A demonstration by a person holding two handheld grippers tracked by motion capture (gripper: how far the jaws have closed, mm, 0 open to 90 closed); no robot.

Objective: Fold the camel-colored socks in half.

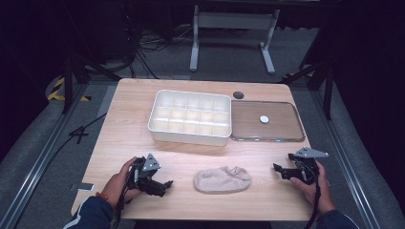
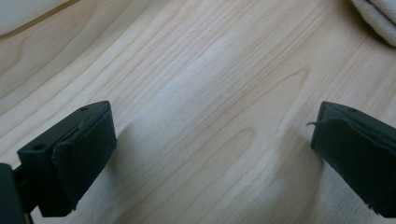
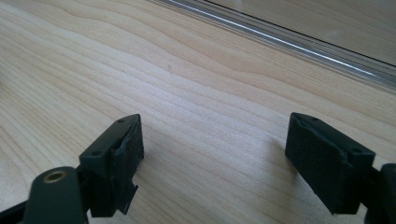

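A crumpled beige sock (image 1: pixel 222 180) lies on the wooden table (image 1: pixel 129 109) near its front edge, between my two grippers. My left gripper (image 1: pixel 165 187) rests on the table to the sock's left, pointing at it, a short gap away. Its jaws stand open over bare wood in the left gripper view (image 2: pixel 212 126), where the sock (image 2: pixel 379 16) peeks in at the top right corner. My right gripper (image 1: pixel 279 171) sits to the sock's right, open, with nothing between its fingers (image 3: pixel 215 135).
A white box with several compartments (image 1: pixel 190 117) stands at the table's middle back. Beside it on the right lies a clear lid (image 1: pixel 286 129) with a white round knob (image 1: pixel 264 119); its edge (image 3: pixel 289 43) runs just beyond my right gripper.
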